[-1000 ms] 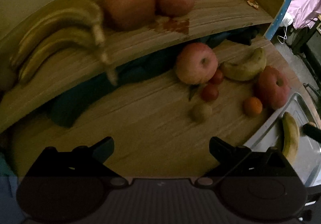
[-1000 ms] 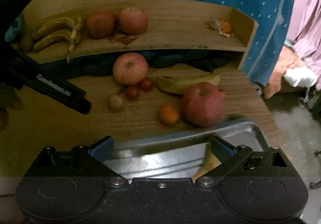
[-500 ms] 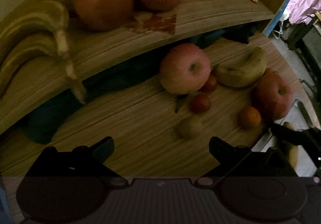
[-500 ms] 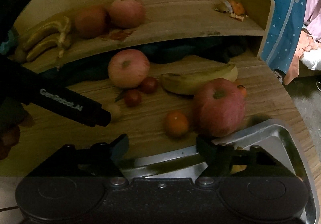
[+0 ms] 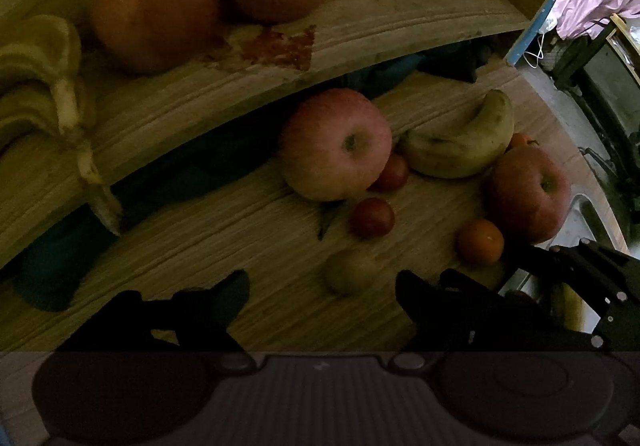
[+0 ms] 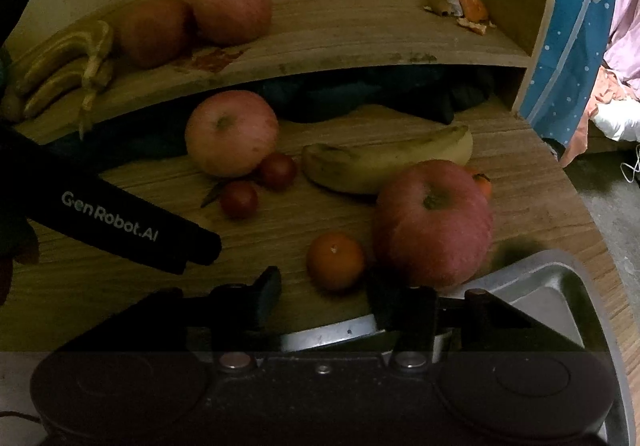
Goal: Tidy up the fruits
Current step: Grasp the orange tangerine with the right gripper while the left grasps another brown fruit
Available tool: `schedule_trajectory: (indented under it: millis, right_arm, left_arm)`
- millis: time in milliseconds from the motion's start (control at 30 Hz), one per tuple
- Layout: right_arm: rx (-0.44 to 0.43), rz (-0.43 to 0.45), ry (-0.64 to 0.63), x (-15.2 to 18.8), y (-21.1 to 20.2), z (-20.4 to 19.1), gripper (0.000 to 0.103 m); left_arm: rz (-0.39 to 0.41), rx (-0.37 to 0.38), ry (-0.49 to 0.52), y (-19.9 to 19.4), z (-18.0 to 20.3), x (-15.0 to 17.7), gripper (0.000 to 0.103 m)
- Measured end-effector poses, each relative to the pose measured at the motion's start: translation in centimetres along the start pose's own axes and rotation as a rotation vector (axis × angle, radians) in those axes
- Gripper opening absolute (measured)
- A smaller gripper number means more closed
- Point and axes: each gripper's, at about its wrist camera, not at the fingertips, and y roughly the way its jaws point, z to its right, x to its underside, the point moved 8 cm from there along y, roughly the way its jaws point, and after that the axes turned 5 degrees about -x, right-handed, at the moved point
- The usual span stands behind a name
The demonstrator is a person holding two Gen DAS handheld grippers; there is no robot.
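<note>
Dim light, wooden worktop (image 6: 120,298) with a raised shelf (image 6: 360,42) along its back.

Left gripper (image 5: 322,286): fingers spread apart, grasping nothing, low over the worktop. A small pale-green round fruit (image 5: 350,271) lies on the wood between its fingertips, untouched as far as visible.

Right gripper (image 6: 324,296): fingers parted, empty, aimed at a small orange (image 6: 335,261) that sits just ahead of the gap. Below the fingers, the rim of a metal tray (image 6: 560,282) at the worktop's near right corner. In the left wrist view, something yellowish lies in the tray behind the right gripper's body; too hidden to identify.

Loose fruit on the worktop:
- big red apple (image 6: 434,224), just right of the orange and close to the tray rim
- second small orange fruit (image 6: 482,182) peeking out behind that apple
- single banana (image 6: 384,162) lying flat behind the apple
- paler apple (image 6: 231,133) farther left, near the shelf edge
- two small red tomatoes (image 6: 278,170) (image 6: 239,199) beside the pale apple, one touching it

On the shelf: bunch of bananas (image 6: 68,66) at the left end, two apples (image 6: 154,31) (image 6: 232,12) side by side next to it, scraps of orange peel (image 6: 466,12) at the right end. Dark cloth (image 6: 360,94) bundled under the shelf.
</note>
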Motion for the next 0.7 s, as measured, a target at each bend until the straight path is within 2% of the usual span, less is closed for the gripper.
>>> schedule_trajectory:
  millis: [300,467,700]
  right_arm:
    - [0.024,0.015,-0.012,-0.26,0.22,0.11,0.039]
    - [0.029,0.02,-0.008,-0.25,0.16,0.25,0.035]
    - [0.028,0.032,-0.007,-0.21,0.15,0.3,0.035]
  left_arm:
    - [0.007,0.016,0.02,0.34,0.43,0.25,0.063]
    - [0.014,0.024,0.03,0.04,0.39,0.29,0.047]
    - [0.018,0.04,0.044,0.09,0.88,0.35,0.038]
